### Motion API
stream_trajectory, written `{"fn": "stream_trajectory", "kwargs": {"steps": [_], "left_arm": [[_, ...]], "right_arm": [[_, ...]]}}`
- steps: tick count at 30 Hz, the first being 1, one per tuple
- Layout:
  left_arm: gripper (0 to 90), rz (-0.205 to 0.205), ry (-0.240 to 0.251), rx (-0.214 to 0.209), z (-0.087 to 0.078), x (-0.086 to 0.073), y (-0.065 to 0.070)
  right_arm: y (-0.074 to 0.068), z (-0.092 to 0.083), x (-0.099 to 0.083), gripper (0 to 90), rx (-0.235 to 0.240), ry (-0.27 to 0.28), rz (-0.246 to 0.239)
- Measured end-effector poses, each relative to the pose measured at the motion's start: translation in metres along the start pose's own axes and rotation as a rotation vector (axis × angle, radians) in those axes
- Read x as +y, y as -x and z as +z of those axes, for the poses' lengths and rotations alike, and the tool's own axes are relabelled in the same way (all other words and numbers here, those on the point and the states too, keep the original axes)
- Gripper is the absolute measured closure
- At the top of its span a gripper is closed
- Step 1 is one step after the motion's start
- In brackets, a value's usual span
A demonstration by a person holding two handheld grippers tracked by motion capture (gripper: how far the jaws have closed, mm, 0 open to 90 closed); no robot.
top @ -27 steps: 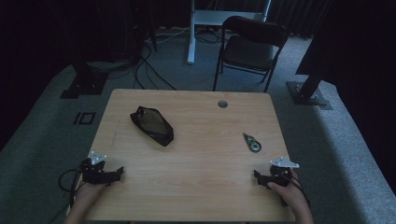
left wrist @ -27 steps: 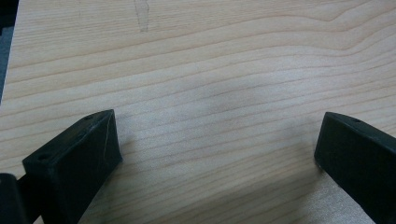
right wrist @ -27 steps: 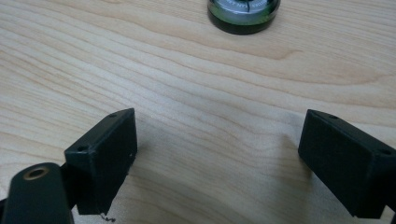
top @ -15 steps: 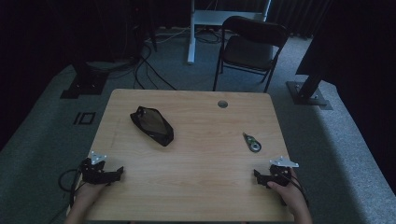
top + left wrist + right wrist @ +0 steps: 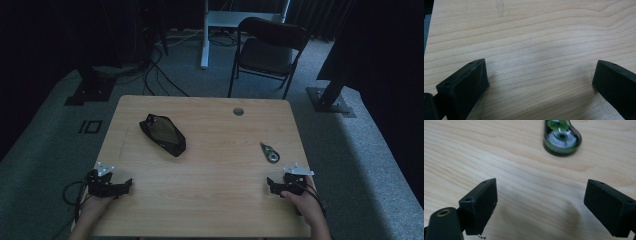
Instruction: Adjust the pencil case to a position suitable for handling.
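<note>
Black jaws of the right gripper (image 5: 541,205) stand wide and empty, the green correction-tape dispenser (image 5: 562,138) lies ahead untouched, nothing has moved, so grasping hasn't begun.

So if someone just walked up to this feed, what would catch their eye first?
Probably the black pouch lying slantwise on the left half of the wooden table, the darkest thing on the pale top. Next, the small green tape dispenser toward the right edge, just ahead of the open right gripper. The left gripper rests open at the near left corner, nothing between its jaws.
</note>
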State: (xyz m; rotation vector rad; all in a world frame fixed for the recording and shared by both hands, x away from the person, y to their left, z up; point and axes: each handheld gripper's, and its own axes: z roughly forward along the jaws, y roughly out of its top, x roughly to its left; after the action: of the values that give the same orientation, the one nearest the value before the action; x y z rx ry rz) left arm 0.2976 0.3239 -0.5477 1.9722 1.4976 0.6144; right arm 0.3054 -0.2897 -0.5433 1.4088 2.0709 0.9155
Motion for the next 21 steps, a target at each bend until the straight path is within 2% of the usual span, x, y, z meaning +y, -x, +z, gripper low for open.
{"fn": "stream_trajectory", "kwargs": {"steps": [3,9,13,21], "left_arm": [[0.3,0.0,0.0,0.0,0.0,0.0,0.0],[0.3,0.0,0.0,0.0,0.0,0.0,0.0],[0.3,0.0,0.0,0.0,0.0,0.0,0.0],[0.3,0.0,0.0,0.0,0.0,0.0,0.0]], "right_arm": [[-0.003,0.001,0.004,11.5,0.022,0.012,-0.003],[-0.013,0.003,0.011,13.0,0.035,0.03,-0.024],[-0.02,0.004,0.017,12.5,0.077,0.032,-0.032],[-0.039,0.011,0.03,12.0,0.125,0.049,-0.045]]}}
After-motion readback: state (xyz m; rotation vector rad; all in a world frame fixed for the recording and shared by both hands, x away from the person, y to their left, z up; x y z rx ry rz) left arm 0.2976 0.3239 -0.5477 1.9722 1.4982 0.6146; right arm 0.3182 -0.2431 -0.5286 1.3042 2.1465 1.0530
